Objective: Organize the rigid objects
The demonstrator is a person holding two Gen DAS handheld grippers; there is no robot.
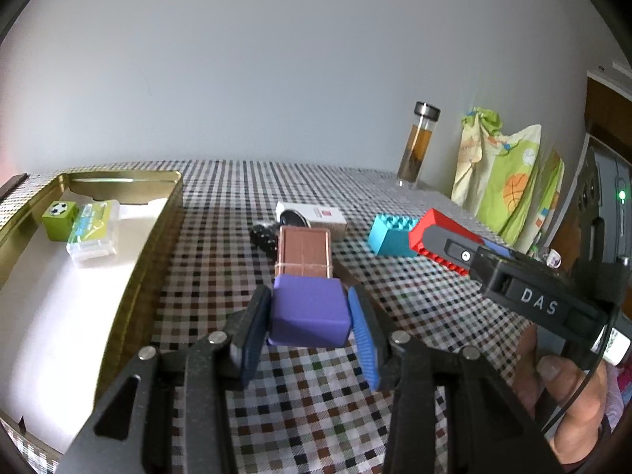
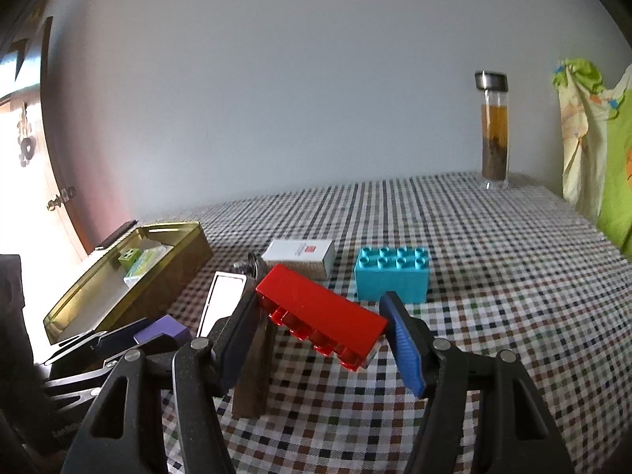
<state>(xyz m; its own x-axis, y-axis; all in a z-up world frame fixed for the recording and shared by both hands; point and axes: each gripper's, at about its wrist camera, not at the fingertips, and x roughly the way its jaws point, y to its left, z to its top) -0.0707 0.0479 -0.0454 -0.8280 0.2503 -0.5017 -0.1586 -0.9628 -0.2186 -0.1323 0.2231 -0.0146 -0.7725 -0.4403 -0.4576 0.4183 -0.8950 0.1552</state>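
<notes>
My left gripper [image 1: 309, 330] is shut on a purple block [image 1: 308, 314], held just above the checked cloth; it also shows at the left edge of the right wrist view, purple block [image 2: 166, 330]. My right gripper [image 2: 318, 335] is shut on a red studded brick [image 2: 322, 312], which hangs tilted with its studs facing down. In the left wrist view the red brick [image 1: 428, 229] sits at the tip of the right gripper [image 1: 446, 245], raised at the right. A gold tin [image 1: 166, 213] at the left holds a green cube [image 1: 60, 219] and a clear box [image 1: 93, 233].
On the cloth lie a teal brick [image 2: 391, 276], a white box [image 2: 300, 254], a brown glossy box [image 1: 304, 251] and keys [image 1: 262, 237]. A glass bottle [image 2: 493, 130] and a green patterned bag [image 2: 600, 150] stand at the back right. A hand [image 1: 565, 395] grips the right tool.
</notes>
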